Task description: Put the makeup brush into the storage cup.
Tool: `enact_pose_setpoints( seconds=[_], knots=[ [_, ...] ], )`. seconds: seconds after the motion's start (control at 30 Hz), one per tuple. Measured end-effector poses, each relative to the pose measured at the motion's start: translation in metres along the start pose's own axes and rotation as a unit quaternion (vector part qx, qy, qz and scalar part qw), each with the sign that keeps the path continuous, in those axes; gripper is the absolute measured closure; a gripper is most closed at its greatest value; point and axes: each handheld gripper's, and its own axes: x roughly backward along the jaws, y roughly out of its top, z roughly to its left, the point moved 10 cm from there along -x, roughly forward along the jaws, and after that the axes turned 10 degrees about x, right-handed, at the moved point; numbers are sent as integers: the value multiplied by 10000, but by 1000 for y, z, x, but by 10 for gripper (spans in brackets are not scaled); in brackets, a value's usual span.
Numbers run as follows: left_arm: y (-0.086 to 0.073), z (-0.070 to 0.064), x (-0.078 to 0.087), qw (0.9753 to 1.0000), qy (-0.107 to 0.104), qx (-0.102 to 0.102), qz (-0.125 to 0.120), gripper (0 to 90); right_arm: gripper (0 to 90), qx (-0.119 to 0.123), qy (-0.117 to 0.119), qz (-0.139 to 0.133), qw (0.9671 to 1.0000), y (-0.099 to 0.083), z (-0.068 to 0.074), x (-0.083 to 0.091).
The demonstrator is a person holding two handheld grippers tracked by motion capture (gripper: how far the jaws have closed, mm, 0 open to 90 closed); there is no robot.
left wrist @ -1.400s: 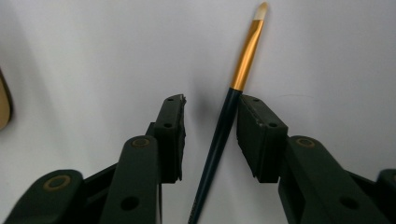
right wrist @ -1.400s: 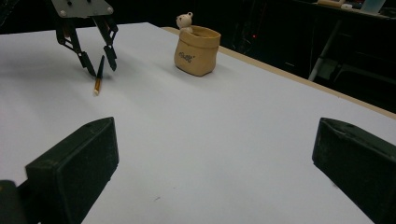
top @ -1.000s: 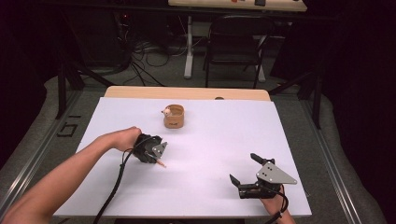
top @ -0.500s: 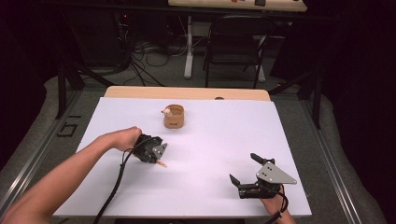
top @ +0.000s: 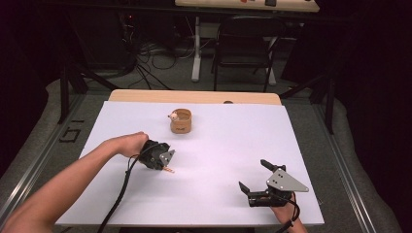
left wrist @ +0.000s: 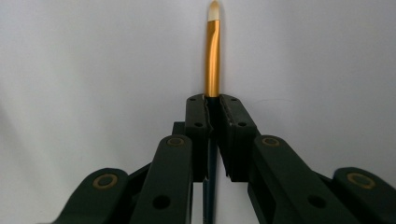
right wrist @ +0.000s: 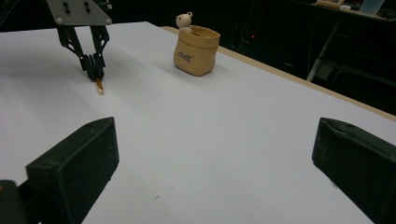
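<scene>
Clamping a gold-ferruled brush (left wrist: 212, 56), left gripper (top: 166, 164) has pickup done; bear pouch (top: 181, 121) drop-off remains; right gripper (top: 252, 180) jaws apart, idle.

The white table sheet (top: 209, 145) is brightly and evenly lit from overhead, while the room around it sinks into near black. Shadows are soft and short: a faint one hugs the base of the tan bear pot (right wrist: 196, 49). In the left gripper view the sheet grades from pale grey to darker corners, and the gold brush ferrule (left wrist: 212, 56) carries a bright streak. In the right gripper view its own near jaws look blurred.
</scene>
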Motion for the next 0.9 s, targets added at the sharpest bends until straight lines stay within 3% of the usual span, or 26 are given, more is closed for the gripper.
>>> enact_pose_setpoints(
  seconds=[0.03, 0.23, 0.33, 0.47, 0.9],
  knots=[
    [0, -1, 0, 10000, -66, 11, -12, 828, 1, 1, 0, 2, 10000, 0, 0, 0],
    [-2, 1, 2, 10000, 40, 29, 7, 833, 1, 2, -4, 3, 10000, 0, 0, 0],
    [-1, 1, 5, 9997, 115, 92, -174, 833, 1, -4, -6, 9, 10000, 0, -1, 0],
    [-4, 1, 13, 9996, 244, 38, -109, 833, 1, -1, -9, 0, 10000, 0, 0, -2],
    [-2, 3, 38, 9957, 635, 180, -655, 834, 1, 11, -17, 31, 10000, -1, 0, -1]
  ],
)
